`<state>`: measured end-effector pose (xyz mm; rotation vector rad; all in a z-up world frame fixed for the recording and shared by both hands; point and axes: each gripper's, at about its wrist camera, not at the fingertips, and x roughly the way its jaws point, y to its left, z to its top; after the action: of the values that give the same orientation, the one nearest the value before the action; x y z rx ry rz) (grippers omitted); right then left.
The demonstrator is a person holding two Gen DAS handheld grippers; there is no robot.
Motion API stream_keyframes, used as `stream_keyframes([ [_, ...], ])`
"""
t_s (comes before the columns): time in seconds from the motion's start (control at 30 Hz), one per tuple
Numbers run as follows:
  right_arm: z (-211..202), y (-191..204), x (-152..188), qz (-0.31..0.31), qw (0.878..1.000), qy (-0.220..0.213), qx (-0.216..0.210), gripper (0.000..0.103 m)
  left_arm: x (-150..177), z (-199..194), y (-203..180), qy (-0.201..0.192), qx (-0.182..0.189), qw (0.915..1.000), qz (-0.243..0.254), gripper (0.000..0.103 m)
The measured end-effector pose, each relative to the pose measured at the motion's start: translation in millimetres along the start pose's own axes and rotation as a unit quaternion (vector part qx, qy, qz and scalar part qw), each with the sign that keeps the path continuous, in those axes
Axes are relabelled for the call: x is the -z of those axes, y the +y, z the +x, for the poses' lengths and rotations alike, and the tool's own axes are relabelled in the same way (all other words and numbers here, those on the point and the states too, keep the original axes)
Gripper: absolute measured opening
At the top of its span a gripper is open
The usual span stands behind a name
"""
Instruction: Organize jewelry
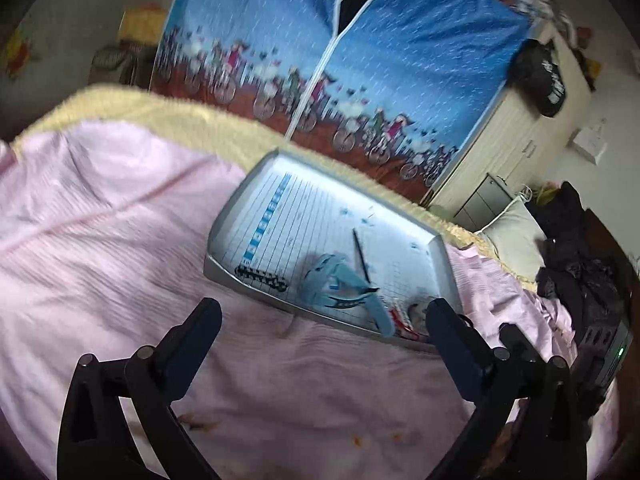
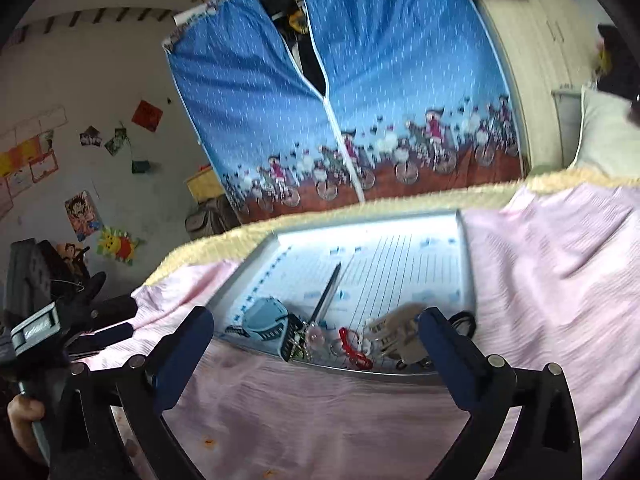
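Sadly, whiteboard print stays unreadable.

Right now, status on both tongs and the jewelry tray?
Left tongs open, empty, short of the tray. Right tongs open, empty, at its near edge. Jewelry heaped at near edge: blue hair clip, red bracelet. Nothing blocking.

The bed is covered by a pink sheet. A silver tray lies flat on it, near the far edge.
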<state>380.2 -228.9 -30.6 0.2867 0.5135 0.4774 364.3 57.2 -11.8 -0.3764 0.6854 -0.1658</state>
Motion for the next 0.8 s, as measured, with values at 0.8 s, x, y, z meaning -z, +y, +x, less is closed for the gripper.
stream_keyframes([
  [0.8, -166.6, 66.3, 49.5, -0.047, 0.988, -0.139, 0.041, 0.103, 81.4, -147.0, -78.2, -0.110, -0.013, 0.9833, 0.144, 0.101],
])
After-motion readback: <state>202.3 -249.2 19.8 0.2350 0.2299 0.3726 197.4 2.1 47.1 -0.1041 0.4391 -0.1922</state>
